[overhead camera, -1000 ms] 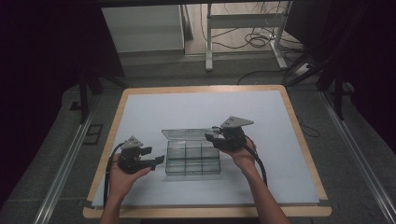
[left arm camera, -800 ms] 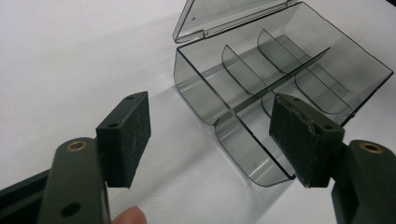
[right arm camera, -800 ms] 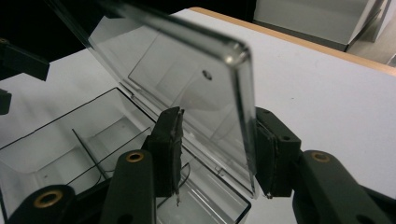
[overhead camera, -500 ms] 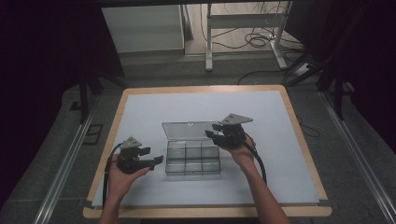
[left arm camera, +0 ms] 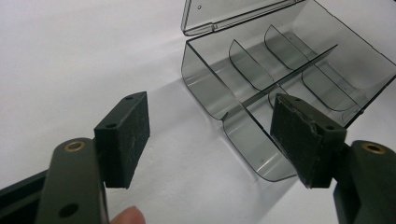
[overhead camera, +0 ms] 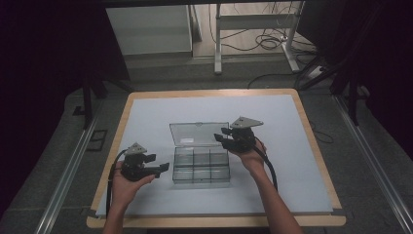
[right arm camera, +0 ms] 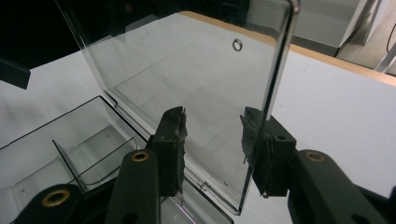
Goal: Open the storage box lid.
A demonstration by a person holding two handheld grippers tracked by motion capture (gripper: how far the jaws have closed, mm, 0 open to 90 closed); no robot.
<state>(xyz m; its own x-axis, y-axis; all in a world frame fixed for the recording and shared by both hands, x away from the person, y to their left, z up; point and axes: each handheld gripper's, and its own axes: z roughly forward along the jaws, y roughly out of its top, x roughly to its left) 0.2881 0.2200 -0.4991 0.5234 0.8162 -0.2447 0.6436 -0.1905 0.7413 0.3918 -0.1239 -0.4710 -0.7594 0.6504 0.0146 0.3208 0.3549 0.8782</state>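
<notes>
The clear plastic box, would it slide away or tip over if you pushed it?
The box is thin, empty plastic on a smooth white table, so it probably slides easily. Its raised lid might make it tip backward. It looks stiff.

Compartment box [overhead camera: 200, 166] sits near the middle of the worktop [overhead camera: 146, 112], its lid [overhead camera: 198, 132] raised at the far side. Left tool [overhead camera: 163, 167] lies just left of the box. Right tool [overhead camera: 220, 134] is at the lid's right edge, jaws either side of it.
</notes>
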